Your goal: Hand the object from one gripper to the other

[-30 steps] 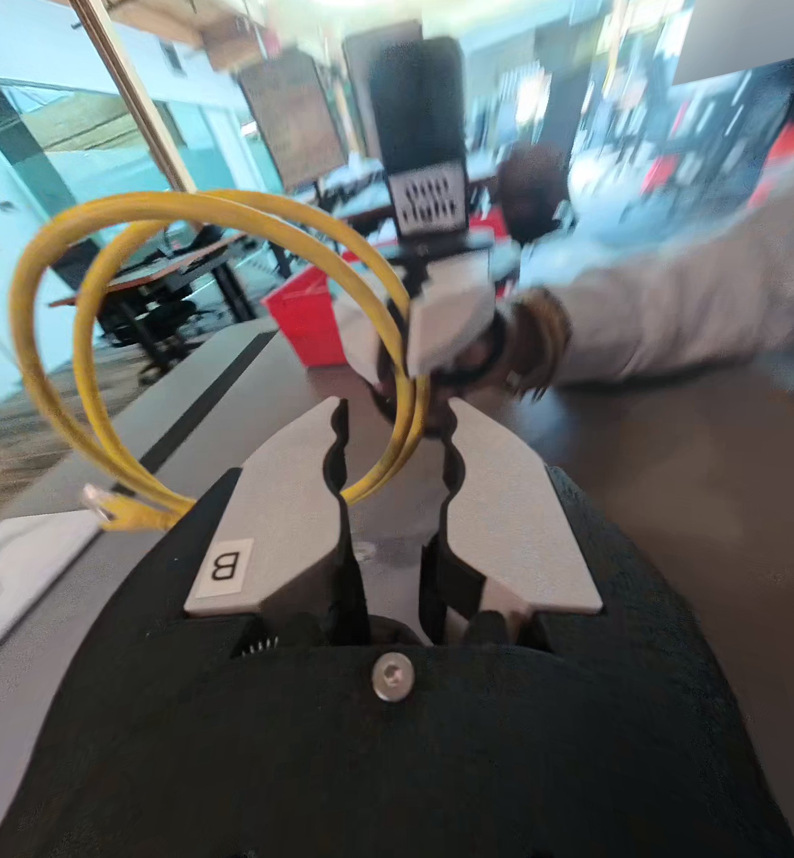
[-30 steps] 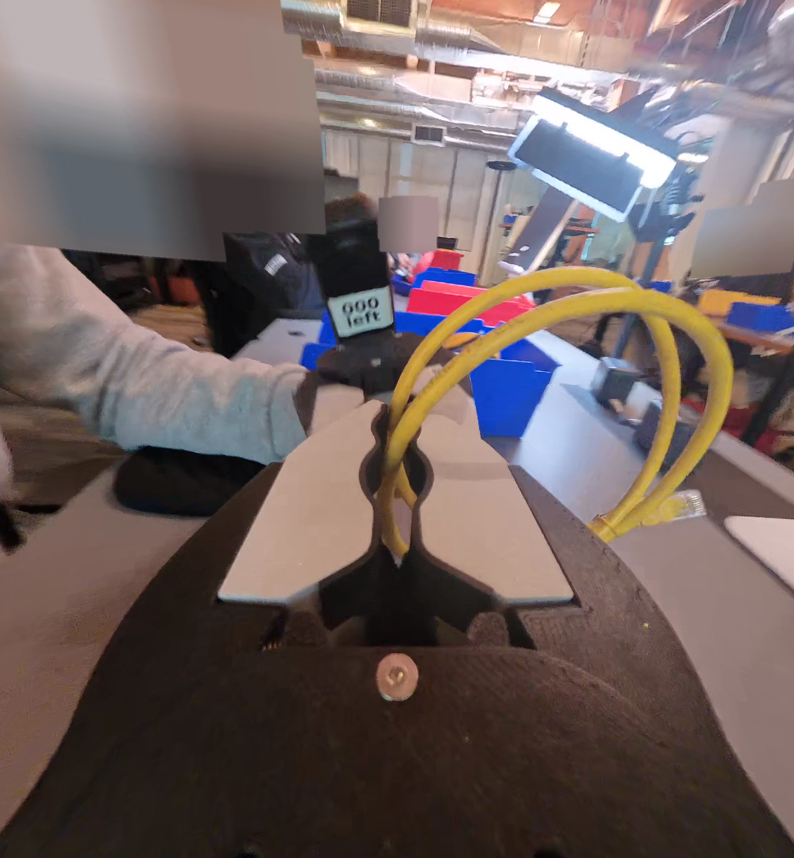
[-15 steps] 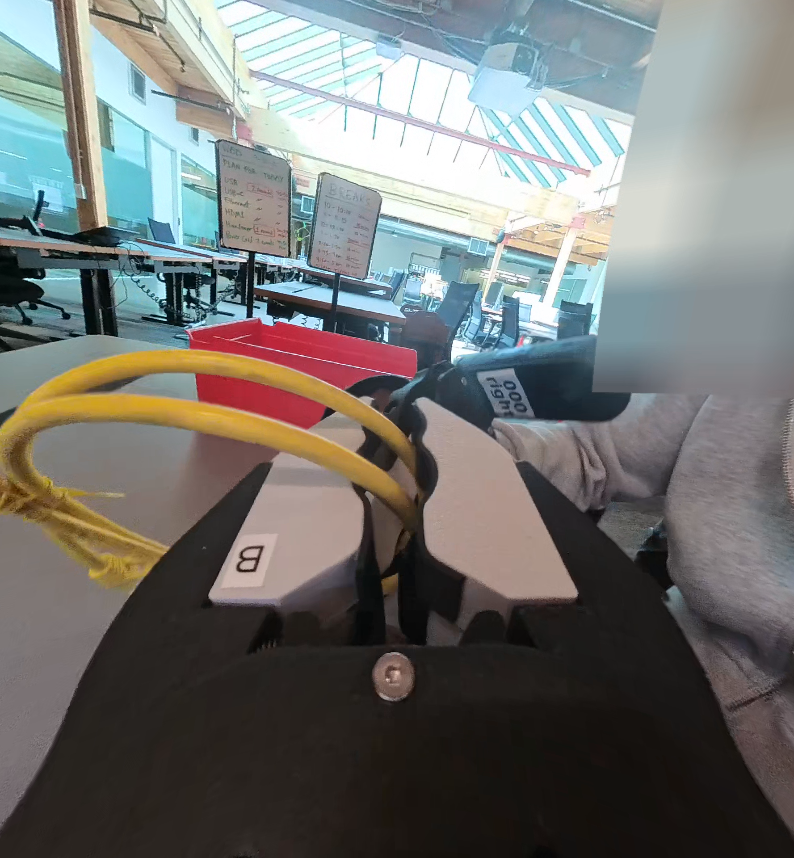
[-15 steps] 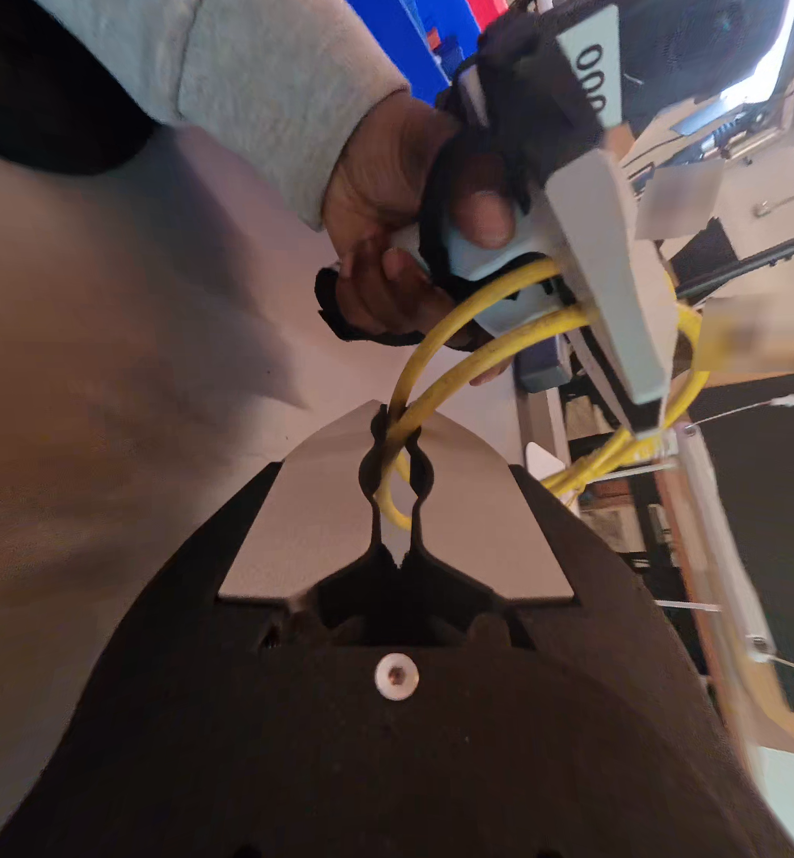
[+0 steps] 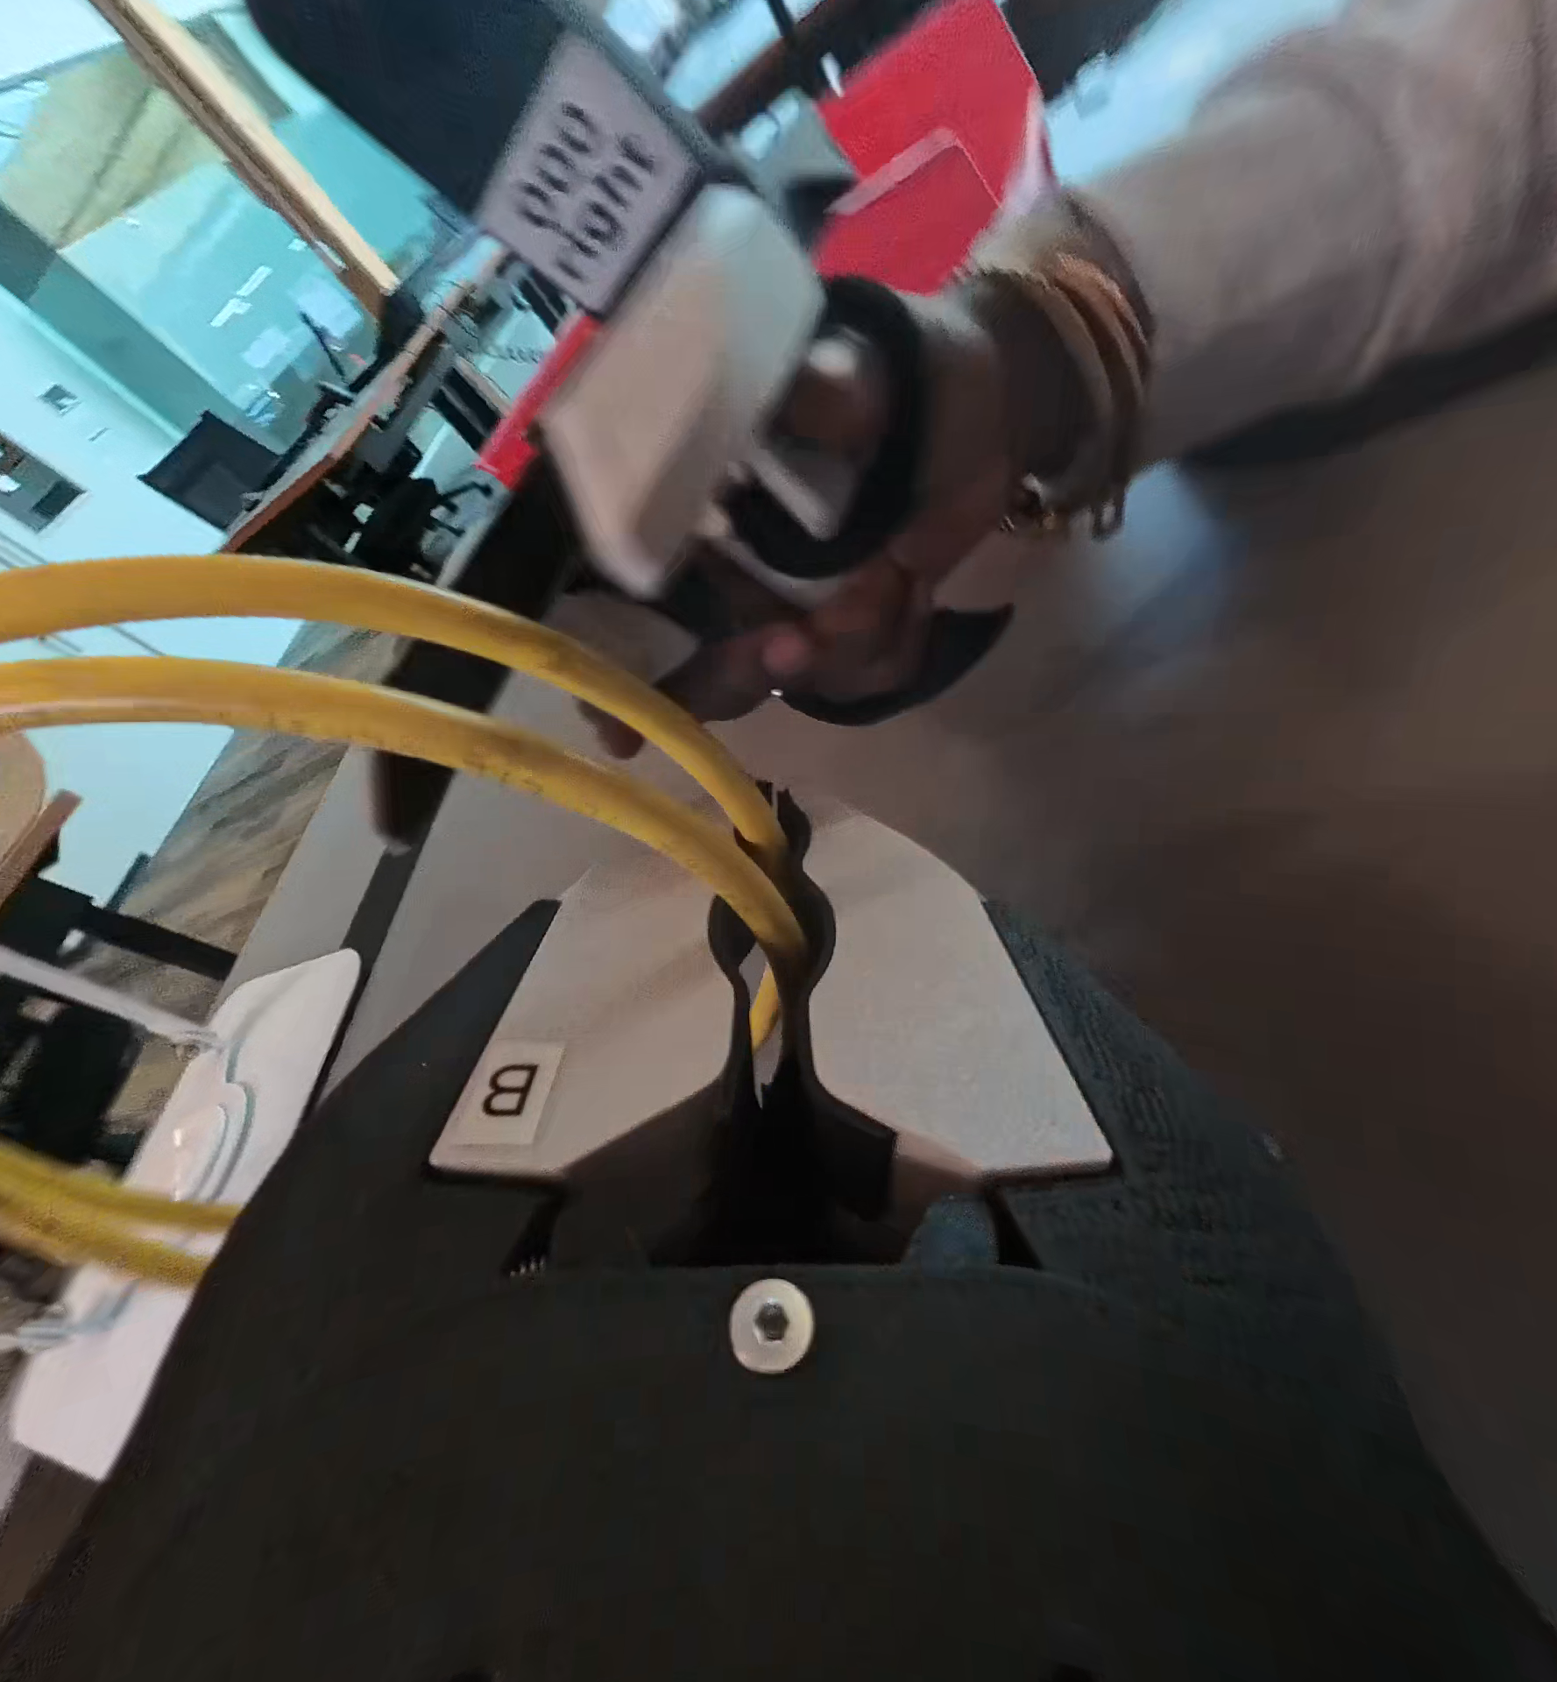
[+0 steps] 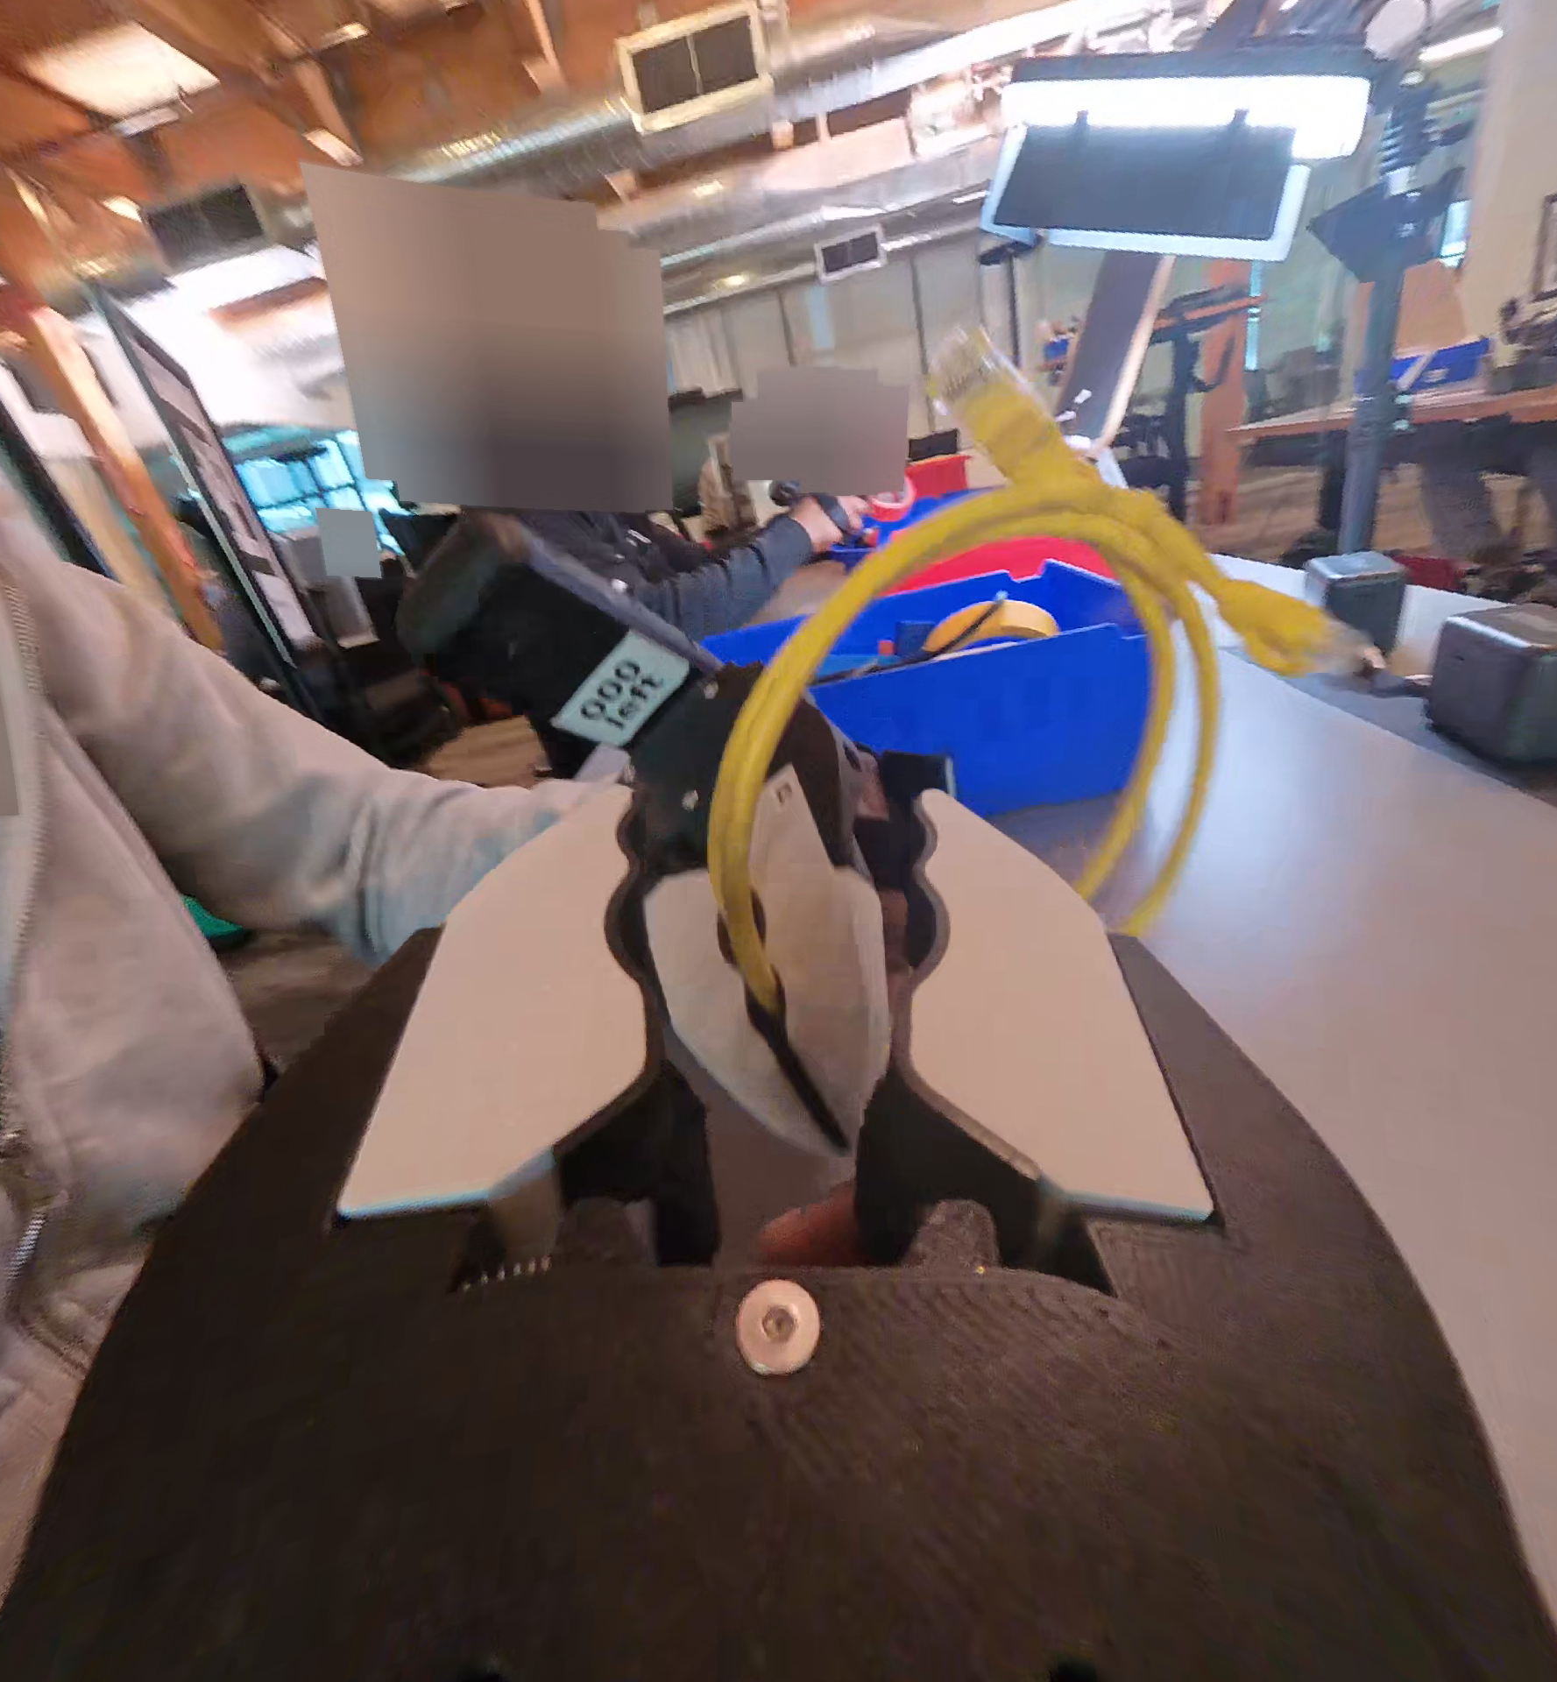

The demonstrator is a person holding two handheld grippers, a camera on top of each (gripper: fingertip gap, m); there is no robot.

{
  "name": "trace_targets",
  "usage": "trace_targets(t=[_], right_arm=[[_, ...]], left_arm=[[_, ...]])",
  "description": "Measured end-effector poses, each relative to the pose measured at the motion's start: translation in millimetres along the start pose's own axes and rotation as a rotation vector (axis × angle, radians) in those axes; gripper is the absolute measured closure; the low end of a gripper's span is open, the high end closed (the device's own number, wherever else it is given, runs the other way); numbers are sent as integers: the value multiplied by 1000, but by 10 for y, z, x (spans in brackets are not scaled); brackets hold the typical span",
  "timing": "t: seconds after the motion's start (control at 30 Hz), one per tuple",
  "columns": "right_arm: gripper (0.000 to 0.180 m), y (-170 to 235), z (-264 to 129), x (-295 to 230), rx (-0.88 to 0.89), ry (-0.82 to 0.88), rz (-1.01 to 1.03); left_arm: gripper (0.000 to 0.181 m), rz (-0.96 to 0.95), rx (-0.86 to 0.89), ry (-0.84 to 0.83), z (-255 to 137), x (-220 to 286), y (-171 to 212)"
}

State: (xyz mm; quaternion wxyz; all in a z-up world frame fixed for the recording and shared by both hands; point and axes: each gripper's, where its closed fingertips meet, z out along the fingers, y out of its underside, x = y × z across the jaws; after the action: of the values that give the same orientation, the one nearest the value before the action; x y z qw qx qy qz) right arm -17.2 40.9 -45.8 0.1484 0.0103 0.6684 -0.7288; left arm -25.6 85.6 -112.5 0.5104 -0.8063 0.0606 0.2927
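Observation:
A yellow network cable (image 5: 447, 728), tied in a loop, runs out to the left from my left gripper (image 5: 779, 874), which is shut on two of its strands. In the right wrist view my right gripper (image 6: 774, 810) is open and empty. The left gripper (image 6: 783, 983) sits between its spread fingers, holding the cable (image 6: 1043, 464), whose loop rises above it with the plug ends up and to the right. In the left wrist view the right gripper (image 5: 638, 592) is blurred, held in a hand just beyond the cable and apart from it.
A grey table (image 6: 1348, 1001) lies below. A blue bin (image 6: 984, 710) and two dark grey boxes (image 6: 1521, 683) stand on it. A red bin (image 5: 920, 182) is beyond the right hand. A white tray (image 5: 210, 1138) lies at the left. A grey sleeve (image 6: 255, 801) fills the left. The left gripper's tips are roughly 7 cm from the right gripper's.
The right gripper, shut on the cable in both earlier frames, has opened and let go. The left gripper, open around the cable a second ago, closed on it and still holds it.

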Motion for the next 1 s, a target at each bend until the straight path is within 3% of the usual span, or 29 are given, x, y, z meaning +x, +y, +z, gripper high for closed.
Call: trace_targets(t=[0.13, 0.27, 0.4, 0.47, 0.6, 0.67, 0.8, 0.93, 1.0], right_arm=[[168, -11, 59, -171, 26, -101, 21], [170, -32, 4, -145, 20, -61, -90], [173, 30, -1, -83, -55, 43, -303], [173, 81, 16, -53, -111, 102, -435], [173, 99, 49, -98, -153, 130, -569], [173, 131, 52, -84, -179, 142, -602], [173, 195, 49, -51, -230, 158, -639], [173, 416, 69, 25, -386, 180, -737], [173, 560, 77, 60, -482, 182, -797]], left_arm=[[179, 85, -61, 50, 72, 147, 84], [165, 3, -18, 2, 30, 28, 59], [141, -262, 223, 28, -161, -138, -216], [133, -438, 353, 93, -298, -220, -352], [126, -665, 474, 334, -417, -108, -505], [114, -752, 509, 406, -459, -104, -580], [112, -778, 597, 360, -551, -237, -626], [113, -932, 737, 339, -729, -498, -671], [123, -995, 747, 374, -750, -524, -651]])
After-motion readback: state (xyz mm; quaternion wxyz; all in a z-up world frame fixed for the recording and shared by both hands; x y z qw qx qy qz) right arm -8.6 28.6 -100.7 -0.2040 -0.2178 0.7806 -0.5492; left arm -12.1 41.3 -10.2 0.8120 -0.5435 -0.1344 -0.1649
